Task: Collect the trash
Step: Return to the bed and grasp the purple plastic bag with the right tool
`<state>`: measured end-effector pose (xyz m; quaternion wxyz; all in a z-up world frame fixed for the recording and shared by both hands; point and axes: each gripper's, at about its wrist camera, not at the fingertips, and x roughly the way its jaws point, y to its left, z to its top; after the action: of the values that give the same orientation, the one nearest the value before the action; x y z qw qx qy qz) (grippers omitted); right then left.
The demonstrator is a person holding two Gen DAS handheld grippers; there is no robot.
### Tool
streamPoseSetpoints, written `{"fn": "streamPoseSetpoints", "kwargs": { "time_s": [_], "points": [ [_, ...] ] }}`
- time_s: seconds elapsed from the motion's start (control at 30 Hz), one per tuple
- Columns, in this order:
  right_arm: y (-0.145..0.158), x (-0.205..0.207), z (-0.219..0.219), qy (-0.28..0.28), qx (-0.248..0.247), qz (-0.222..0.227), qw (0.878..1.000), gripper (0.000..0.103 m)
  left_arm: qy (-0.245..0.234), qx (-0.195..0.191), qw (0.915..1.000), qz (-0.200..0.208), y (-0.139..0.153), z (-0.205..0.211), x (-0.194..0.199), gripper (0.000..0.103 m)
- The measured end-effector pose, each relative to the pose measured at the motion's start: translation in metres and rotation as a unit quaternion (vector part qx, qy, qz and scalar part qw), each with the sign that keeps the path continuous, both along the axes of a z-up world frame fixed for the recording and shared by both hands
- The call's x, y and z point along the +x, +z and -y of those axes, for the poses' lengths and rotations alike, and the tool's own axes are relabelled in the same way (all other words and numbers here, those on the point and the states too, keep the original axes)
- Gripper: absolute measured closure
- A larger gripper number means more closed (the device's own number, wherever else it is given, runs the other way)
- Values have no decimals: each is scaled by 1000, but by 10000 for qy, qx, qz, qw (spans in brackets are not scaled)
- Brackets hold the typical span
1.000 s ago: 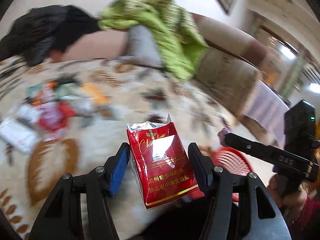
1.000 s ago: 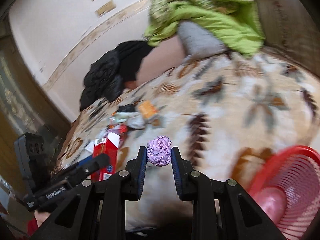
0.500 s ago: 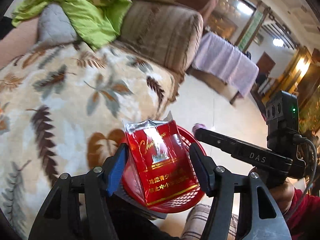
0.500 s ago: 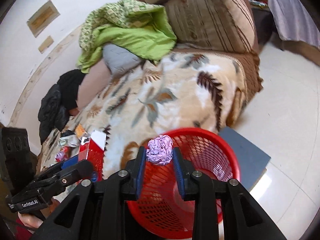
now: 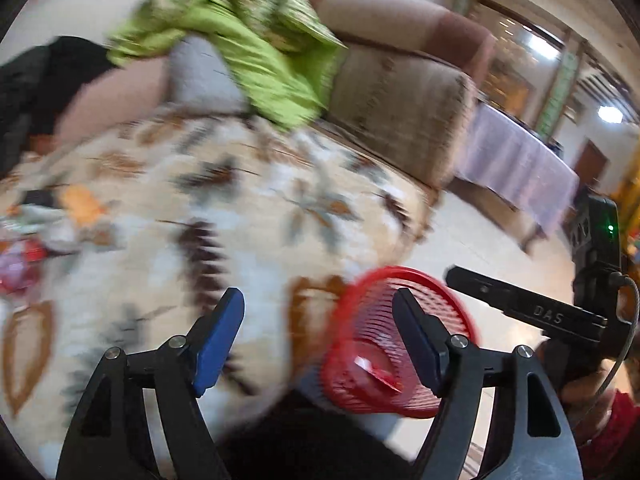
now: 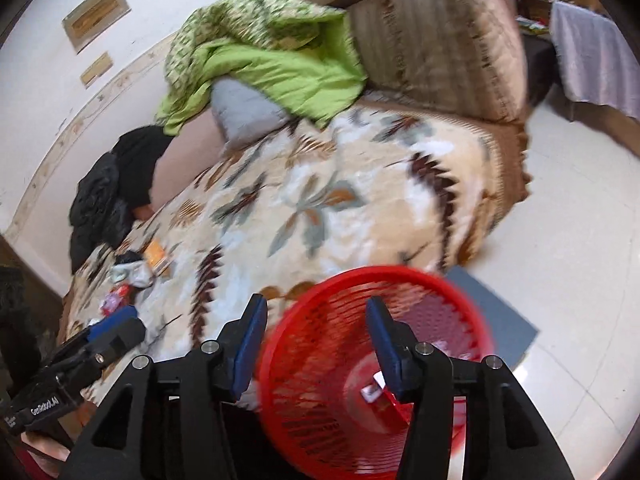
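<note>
My left gripper (image 5: 316,300) hangs over the sofa blanket beside the red mesh basket (image 5: 372,320); its jaws are opening with nothing between them. A red cigarette pack (image 5: 376,372) lies inside the basket. My right gripper (image 6: 317,308) is above the basket (image 6: 320,360), jaws opening and empty; the pack (image 6: 384,396) shows at the bottom. The purple foil ball is not visible through the blur. A pile of wrappers (image 6: 132,276) lies far left on the blanket. Each gripper also shows in the other's view: the right gripper (image 5: 456,278) and the left gripper (image 6: 132,322).
The basket stands on a grey mat (image 6: 500,320) on the tiled floor, against the sofa's front. A green quilt (image 6: 272,64), a grey pillow (image 6: 240,108) and black clothes (image 6: 116,184) lie at the sofa's back. A cloth-covered table (image 5: 516,160) stands at the right.
The left gripper let go of the red cigarette pack, which now lies in the basket, and swung back left. The right gripper opened over the basket and the purple foil ball has left its jaws.
</note>
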<state>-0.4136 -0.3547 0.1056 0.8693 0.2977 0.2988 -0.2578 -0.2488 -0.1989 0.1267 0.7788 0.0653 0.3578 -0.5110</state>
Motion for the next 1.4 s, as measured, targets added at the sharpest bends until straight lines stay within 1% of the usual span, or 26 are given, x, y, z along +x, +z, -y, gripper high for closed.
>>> {"fn": "streamPoseSetpoints", "kwargs": {
  "time_s": [0.1,0.2,0.27,0.33,0.37,0.43,0.5,0.53,0.57,0.6,0.63,0.67,0.7,0.73,0.77,0.83,0.93,0.97,1.07,1.1,1.13,1.17,1.2,1.33,1.4],
  "points": [
    [-1,32,-22,480,-101,-114,9987,48,562,-35,9984,34,-1,-43,23,28],
    [1,69,-48,1004,-172,-80,9948,49,1252,-144,9920,-100,-4,-91,50,28],
    [3,98,-68,1423,-153,-67,9897,57,1706,-123,9851,-154,-8,-122,67,28],
    [4,121,-86,1688,-127,1,9856,57,2150,-3,9764,-180,-14,-150,84,28],
    [4,135,-96,1854,-79,33,9826,57,2423,74,9701,-147,-19,-166,93,28],
    [2,164,-117,2200,-14,47,9755,57,2778,249,9603,-105,-27,-187,106,28],
    [-1,190,-137,2455,-45,0,9694,57,3115,287,9493,-328,-38,-213,124,28],
    [-4,205,-150,2668,-41,-57,9637,57,3233,336,9448,-406,-43,-223,131,28],
    [-6,218,-160,2823,-43,-104,9593,57,3372,558,9389,-406,-49,-232,141,28],
    [-10,236,-172,2943,-54,-173,9555,57,3493,764,9334,-311,-53,-238,148,28],
    [-13,247,-177,3001,-21,-206,9537,57,3629,860,9276,-197,-56,-243,152,28],
    [-17,260,-185,3083,50,-225,9510,57,3772,864,9221,-53,-60,-252,155,28],
    [-21,276,-192,3151,98,-261,9486,57,3863,811,9188,-10,-64,-260,159,28],
    [-25,292,-198,3172,106,-334,9477,57,3928,802,9161,-63,-67,-265,163,28],
    [-29,307,-201,3175,122,-371,9475,57,3999,777,9130,-207,-70,-273,170,28],
    [-39,337,-205,3083,228,-415,9501,57,4128,617,9080,-376,-72,-286,179,28],
    [-56,375,-204,2892,552,-515,9543,57,4250,576,9024,-408,-71,-293,184,28],
    [-61,385,-204,2846,623,-518,9552,57,4269,601,9013,-423,-73,-295,186,28],
    [-73,408,-202,2687,747,-559,9587,57,4211,513,9035,-610,-76,-297,191,28],
    [-76,413,-201,2662,776,-551,9592,57,4209,472,9034,-672,-78,-299,193,28],
    [-78,415,-200,2638,855,-508,9594,61,4196,417,9036,-752,-80,-300,195,28],
    [-79,414,-199,2677,951,-426,9579,69,4187,362,9036,-836,-81,-301,197,28],
    [-78,413,-200,2725,970,-398,9564,70,4188,328,9031,-896,-82,-300,199,28],
    [-60,391,-202,2813,574,-108,9578,73,4246,165,8983,-1115,-84,-291,211,28],
    [-48,377,-202,2797,242,47,9598,73,4307,131,8953,-1130,-83,-281,220,28]
  ]
}}
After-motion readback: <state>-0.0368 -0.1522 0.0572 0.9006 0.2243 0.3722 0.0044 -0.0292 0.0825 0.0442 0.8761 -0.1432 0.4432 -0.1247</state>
